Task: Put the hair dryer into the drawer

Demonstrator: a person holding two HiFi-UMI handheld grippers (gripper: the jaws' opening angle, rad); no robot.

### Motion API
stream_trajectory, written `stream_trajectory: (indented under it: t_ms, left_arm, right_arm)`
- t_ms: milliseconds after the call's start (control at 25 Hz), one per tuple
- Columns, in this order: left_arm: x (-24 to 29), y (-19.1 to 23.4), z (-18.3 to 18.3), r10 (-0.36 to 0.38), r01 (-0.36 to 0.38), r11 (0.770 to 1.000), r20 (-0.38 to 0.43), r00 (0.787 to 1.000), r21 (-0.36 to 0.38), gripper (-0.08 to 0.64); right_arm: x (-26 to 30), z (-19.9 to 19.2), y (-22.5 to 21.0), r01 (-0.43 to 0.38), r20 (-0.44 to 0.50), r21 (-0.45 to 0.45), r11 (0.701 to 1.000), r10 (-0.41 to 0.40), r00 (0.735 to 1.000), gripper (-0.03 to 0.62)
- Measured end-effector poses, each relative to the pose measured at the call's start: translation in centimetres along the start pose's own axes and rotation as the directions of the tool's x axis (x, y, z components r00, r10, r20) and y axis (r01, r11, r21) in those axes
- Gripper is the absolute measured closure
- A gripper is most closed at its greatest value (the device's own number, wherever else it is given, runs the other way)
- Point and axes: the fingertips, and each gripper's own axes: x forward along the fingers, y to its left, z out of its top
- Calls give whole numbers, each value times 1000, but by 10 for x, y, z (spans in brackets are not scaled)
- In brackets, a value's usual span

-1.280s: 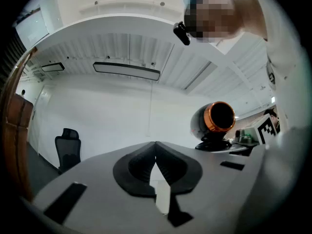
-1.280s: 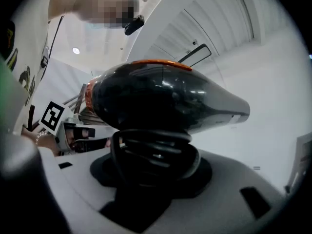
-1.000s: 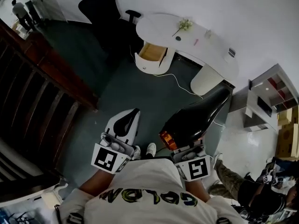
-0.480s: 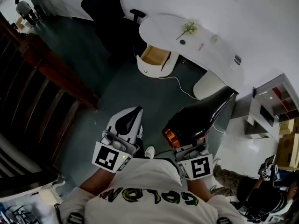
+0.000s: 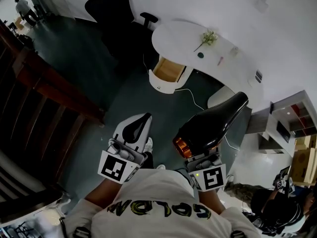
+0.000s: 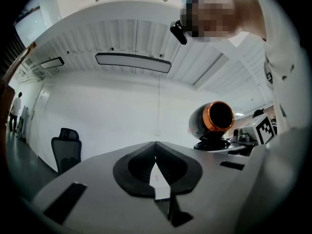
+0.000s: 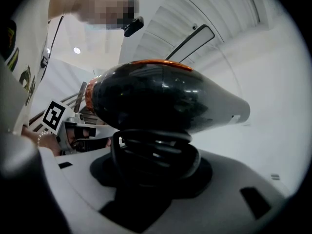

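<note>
Hidden: in the head view the dryer (image 5: 210, 125) covers its own handle and the jaws of the right gripper (image 7: 155, 162). The person's shirt (image 5: 158, 202) cuts off both arms.
Hard to make out: the drawer (image 5: 167, 69) shows only a pale wooden inside, and its contents cannot be read. Where the white cable (image 5: 190, 94) on the floor ends cannot be told.
Edges: the drawer stands pulled out from under the white desk (image 5: 184, 33). The chair (image 5: 106, 6) is just left of the desk, and a wooden railing (image 5: 49, 90) runs along the left.
Open room: dark floor (image 5: 124, 90) lies between the grippers and the drawer, with the cable across it near the desk.
Left gripper (image 6: 156, 144): jaws closed tip to tip, nothing between them.
Right gripper: jaws clamped on the dryer's handle, which has looped cord (image 7: 146, 140) around it. The nozzle points toward the desk and the orange ring is at the rear.
Dryer location: held above the floor, well apart from the drawer.
</note>
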Motion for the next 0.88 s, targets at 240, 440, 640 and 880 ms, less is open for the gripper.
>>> stream_trajectory:
  t_ms: [240,440,640,880]
  left_arm:
    - [29,68,12,-3,3,1000,11,1000,-4,548]
    - [49,92,10,-42,42,999,9,999,-12,548]
    - [67,117,4,-34,34,999,-9,999,-28,548]
    - [102,130,-6,-58,58,998,-21,998,-20,548]
  right_arm:
    - [69,9,-6,12,5,-8,1000,-12,1000,348]
    - [103,8,-13,29,-1,2,1000,-29,1000,348]
    - [128,4,-25,37,-6,10,999,-36,999,348]
    - [161,-6,-50,40,-18,27,999,-39,999,348]
